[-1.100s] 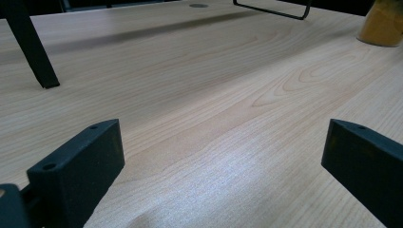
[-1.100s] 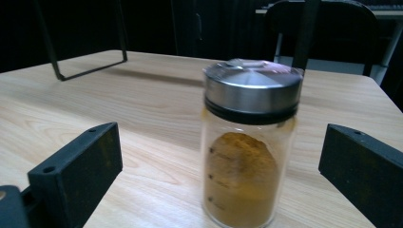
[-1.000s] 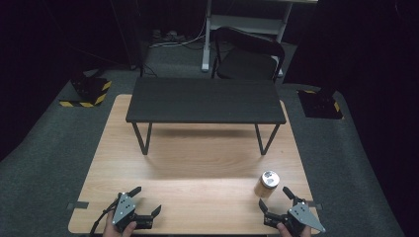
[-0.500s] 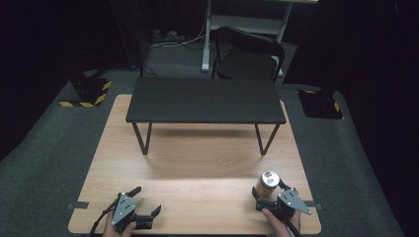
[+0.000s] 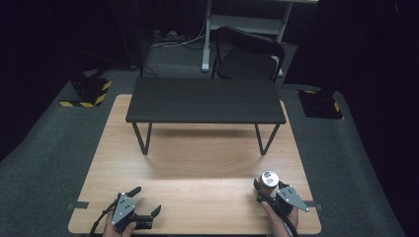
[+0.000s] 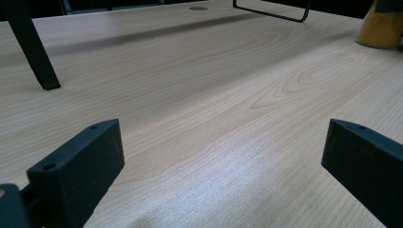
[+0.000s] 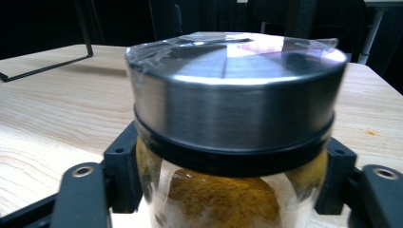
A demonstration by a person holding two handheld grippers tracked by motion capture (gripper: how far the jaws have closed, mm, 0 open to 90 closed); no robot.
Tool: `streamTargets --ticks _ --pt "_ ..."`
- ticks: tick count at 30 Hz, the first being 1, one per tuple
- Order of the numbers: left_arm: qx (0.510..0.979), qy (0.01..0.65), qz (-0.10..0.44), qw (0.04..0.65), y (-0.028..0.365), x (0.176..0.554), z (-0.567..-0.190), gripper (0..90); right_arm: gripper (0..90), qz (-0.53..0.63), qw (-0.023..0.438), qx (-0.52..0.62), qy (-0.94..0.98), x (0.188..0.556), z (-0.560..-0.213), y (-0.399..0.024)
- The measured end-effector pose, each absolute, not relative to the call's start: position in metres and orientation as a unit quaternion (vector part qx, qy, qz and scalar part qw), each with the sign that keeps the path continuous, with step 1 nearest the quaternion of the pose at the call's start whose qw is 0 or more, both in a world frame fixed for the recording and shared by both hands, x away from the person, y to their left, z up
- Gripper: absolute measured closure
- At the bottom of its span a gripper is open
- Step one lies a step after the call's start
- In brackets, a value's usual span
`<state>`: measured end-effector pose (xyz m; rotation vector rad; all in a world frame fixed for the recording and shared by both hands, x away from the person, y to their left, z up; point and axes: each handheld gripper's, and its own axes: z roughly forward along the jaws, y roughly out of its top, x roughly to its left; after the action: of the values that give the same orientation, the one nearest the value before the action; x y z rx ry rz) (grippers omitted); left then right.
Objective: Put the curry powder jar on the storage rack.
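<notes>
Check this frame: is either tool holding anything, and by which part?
The right tool has its jaws around the glass body of a spice jar, just below the metal lid; a firm clamp cannot be told. The left tool is open and holds nothing.

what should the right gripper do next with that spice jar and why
Probably squeeze the jaws fully onto the jar and lift it a little. The right gripper already straddles the glass just under the metal lid, one jaw on each side, while the left gripper rests open and apart on the table.
</notes>
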<state>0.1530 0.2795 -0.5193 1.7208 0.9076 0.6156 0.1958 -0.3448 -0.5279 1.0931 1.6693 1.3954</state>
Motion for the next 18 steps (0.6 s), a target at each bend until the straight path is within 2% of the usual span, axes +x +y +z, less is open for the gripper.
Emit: streamTargets --ticks 18 --pt "0.717 0.383 0.259 0.522 0.279 0.153 -0.519 0.5 30.6 0.546 0.347 0.409 0.644 0.193 -0.516 -0.339"
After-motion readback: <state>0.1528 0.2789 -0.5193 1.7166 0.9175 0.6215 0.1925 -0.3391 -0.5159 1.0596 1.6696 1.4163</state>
